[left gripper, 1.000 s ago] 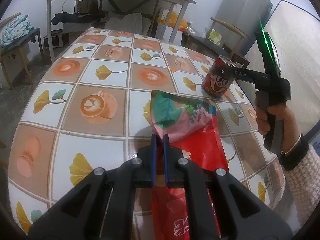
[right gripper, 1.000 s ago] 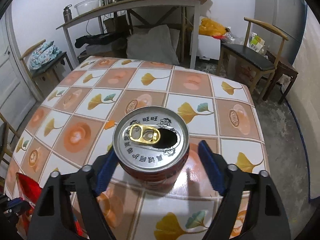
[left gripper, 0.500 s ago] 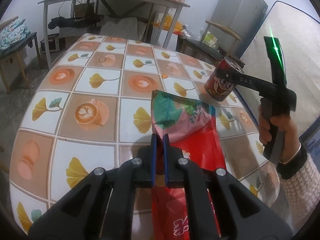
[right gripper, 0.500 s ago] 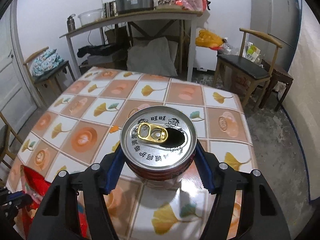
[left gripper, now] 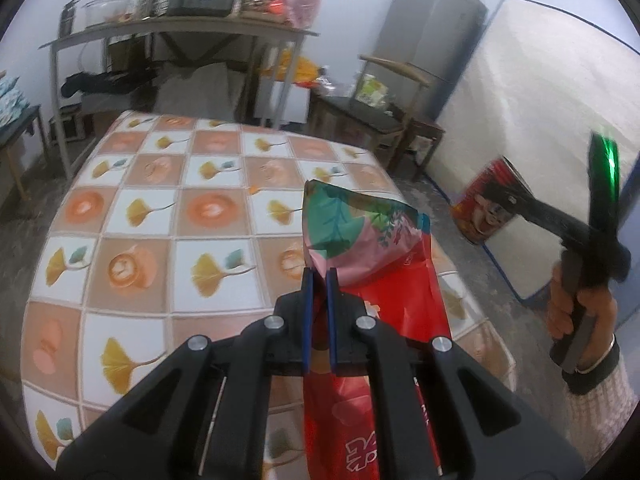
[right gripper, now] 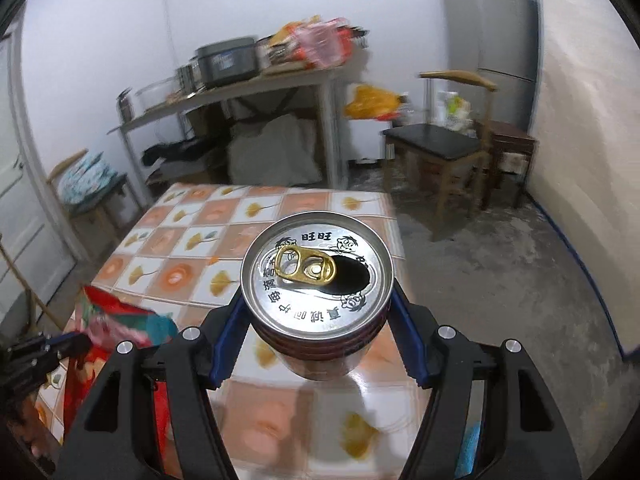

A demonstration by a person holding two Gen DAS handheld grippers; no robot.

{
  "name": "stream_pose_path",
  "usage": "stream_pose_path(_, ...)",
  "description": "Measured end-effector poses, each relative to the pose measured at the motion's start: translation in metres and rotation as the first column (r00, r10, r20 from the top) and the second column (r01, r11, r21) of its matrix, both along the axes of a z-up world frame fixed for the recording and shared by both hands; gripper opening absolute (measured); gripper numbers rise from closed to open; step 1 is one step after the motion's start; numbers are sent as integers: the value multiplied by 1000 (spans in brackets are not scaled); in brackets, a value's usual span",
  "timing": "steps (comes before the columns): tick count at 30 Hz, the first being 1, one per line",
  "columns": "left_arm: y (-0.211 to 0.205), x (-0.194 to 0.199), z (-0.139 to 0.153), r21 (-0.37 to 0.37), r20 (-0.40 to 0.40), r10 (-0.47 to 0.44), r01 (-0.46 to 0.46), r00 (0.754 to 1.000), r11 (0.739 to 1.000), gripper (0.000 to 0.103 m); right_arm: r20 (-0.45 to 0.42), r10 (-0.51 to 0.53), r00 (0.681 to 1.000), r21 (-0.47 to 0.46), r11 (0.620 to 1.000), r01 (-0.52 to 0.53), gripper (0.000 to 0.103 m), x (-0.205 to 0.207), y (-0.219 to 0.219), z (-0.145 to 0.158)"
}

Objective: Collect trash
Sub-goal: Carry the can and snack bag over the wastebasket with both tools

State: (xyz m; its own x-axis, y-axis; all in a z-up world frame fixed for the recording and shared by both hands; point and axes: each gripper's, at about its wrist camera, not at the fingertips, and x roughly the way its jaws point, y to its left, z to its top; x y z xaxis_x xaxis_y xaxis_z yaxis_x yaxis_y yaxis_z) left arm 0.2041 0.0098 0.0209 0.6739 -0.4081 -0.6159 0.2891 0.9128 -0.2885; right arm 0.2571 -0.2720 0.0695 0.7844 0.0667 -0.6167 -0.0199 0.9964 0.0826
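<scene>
Tiled bench seen below both tongs. Left tongs clenched on a snack wrapper, held clear of the bench at 12 o'clock from the pads. Right tongs grasp an opened can, lifted past the bench's 3 o'clock edge. Risks judged: dregs spilled through the open mouth if the can is tilted; wrapper slipped from its thin pinch.

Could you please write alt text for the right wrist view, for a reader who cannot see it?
The right gripper holds an opened drink can in its blue-padded jaws, above a tiled table. At lower left, the left gripper pinches a red and pink snack bag. Behind are a cluttered shelf table, a chair and a fridge.
</scene>
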Motion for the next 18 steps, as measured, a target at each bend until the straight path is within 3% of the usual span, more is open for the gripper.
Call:
stream_pose_path(6,-68,1,19,-5,28,-137,137,990,991,5,6,-197,980,-6,980,198,64,-79,-91,9)
stream_pose_path(10,-126,3,22,-12,13,-247,247,969,969,5,-34,-355,934,11,935,355,64,-138,-160,-3)
stream_pose_path(18,-284,4,3,42,-62,-466,468,883,883,5,-119,-547,828,24,833,553,64,-220,-256,-51)
